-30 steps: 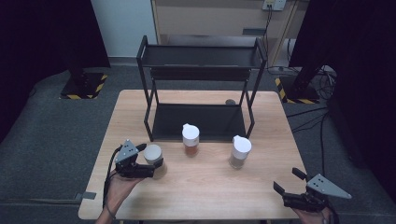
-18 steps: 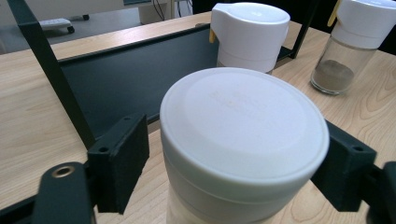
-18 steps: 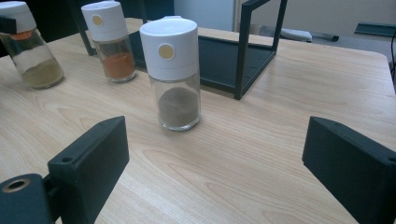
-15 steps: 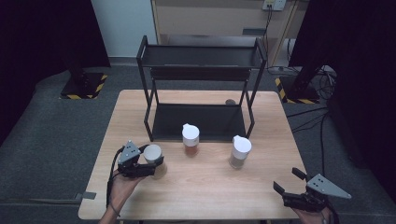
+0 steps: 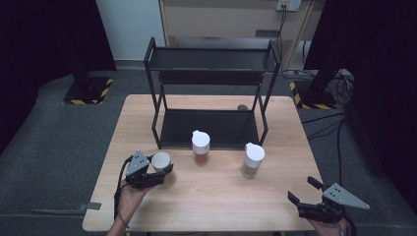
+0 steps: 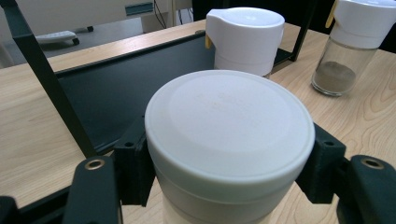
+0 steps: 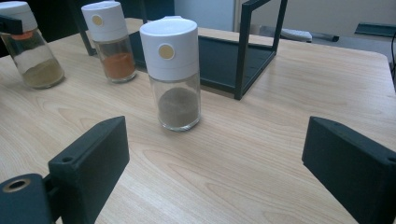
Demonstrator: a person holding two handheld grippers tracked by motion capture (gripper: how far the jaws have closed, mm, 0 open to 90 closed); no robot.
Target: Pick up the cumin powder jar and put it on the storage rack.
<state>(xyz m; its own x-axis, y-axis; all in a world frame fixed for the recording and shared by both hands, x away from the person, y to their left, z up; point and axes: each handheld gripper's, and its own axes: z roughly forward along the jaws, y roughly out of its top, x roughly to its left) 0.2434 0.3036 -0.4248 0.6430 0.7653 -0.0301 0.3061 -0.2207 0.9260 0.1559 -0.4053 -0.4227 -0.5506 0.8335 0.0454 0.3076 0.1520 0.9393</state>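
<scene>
Three white-capped glass spice jars stand on the wooden table. My left gripper is shut on the left jar, its pads pressed to both sides just under the cap. This jar holds yellowish powder. The middle jar holds orange powder. In the right jar the powder is dark brown. My right gripper is open near the table's front right corner, facing the right jar from a distance.
A black two-tier metal rack stands at the back of the table, its lower shelf just behind the jars. Bare wood lies between the jars and the front edge. Grey carpet surrounds the table.
My left gripper's jaws have drawn in around the left jar and shifted slightly. The right gripper and the other two jars have stayed put.
</scene>
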